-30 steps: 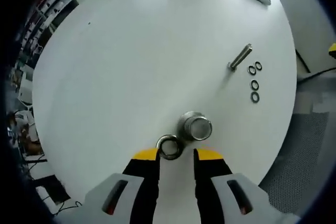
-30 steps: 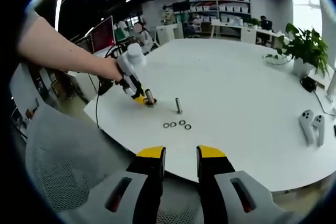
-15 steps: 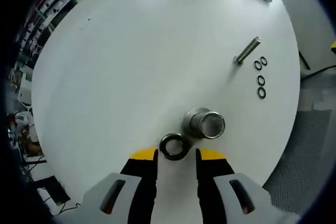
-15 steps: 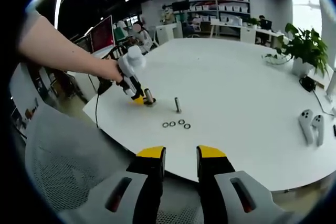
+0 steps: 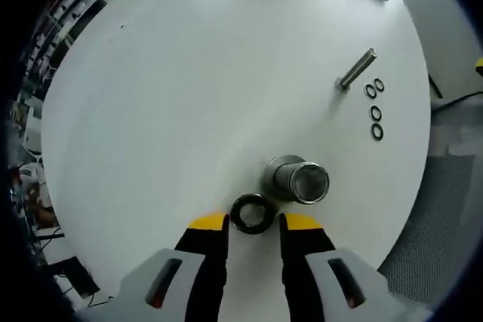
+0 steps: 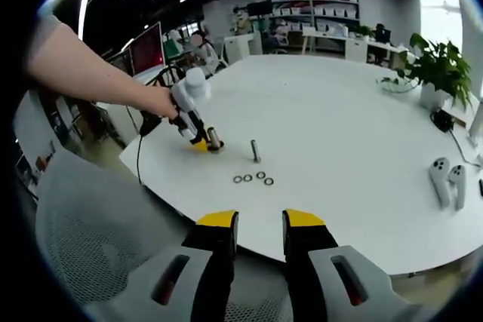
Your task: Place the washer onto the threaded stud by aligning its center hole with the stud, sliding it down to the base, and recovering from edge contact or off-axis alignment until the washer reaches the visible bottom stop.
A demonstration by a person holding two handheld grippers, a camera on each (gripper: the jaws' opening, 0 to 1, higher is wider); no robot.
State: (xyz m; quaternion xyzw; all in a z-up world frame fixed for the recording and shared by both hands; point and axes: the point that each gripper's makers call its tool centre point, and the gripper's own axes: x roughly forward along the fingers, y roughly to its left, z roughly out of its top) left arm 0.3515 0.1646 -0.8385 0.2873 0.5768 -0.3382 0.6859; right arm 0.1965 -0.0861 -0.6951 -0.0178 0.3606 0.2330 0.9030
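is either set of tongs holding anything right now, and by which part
Nothing is held. The left tongs stand open around a dark ring lying on the table, jaws not closed on it. The right tongs are open and empty.

White table; stud; washers

right gripper jaws apart, empty | left gripper beside stud | washers on table

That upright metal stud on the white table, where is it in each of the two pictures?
Left gripper view: the stud stands upper right, leaning in the picture, beside four small washers.
Right gripper view: the stud stands near the centre, just above the same washers.
Shared landmark: those four washers.
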